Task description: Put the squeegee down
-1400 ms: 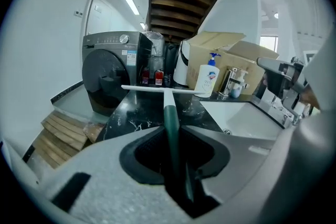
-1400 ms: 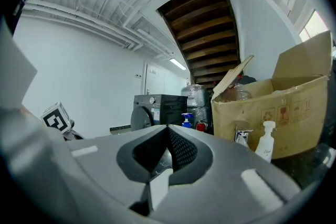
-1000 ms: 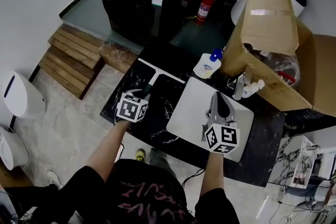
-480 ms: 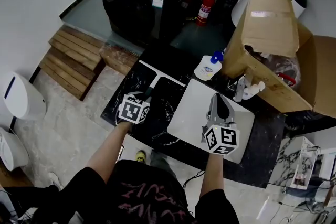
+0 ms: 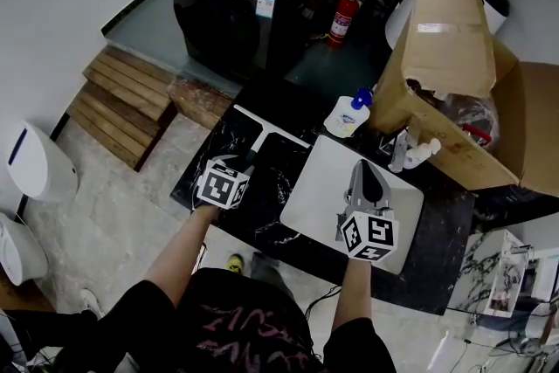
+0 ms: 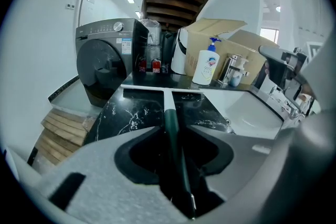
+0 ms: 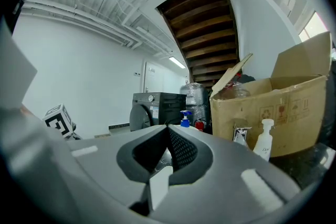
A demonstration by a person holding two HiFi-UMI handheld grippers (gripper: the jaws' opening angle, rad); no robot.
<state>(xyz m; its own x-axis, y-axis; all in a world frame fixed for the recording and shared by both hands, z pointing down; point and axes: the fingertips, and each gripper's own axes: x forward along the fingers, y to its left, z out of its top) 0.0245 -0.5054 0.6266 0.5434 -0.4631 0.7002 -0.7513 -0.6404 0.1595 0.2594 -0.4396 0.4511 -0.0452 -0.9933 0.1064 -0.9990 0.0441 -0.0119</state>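
Observation:
The squeegee (image 5: 262, 128) lies flat on the black marble counter (image 5: 214, 144), white blade at the far edge, dark green handle (image 6: 171, 118) pointing back at me. My left gripper (image 5: 244, 159) stands over the handle's near end. Its jaws have just been opening, and the handle runs between them with a gap on each side (image 6: 176, 129). My right gripper (image 5: 366, 167) hovers over the white sink basin (image 5: 319, 179), its jaws (image 7: 167, 127) shut with nothing in them.
A blue-capped soap bottle (image 5: 346, 113) and a chrome faucet (image 5: 399, 147) stand behind the basin. An open cardboard box (image 5: 454, 74) looms at the right. A black washing machine (image 5: 231, 0), a fire extinguisher (image 5: 343, 18) and wooden steps (image 5: 122, 96) lie beyond the counter.
Both hands have stayed where they were and the squeegee lies in the same spot on the counter. Only the head view has shifted slightly.

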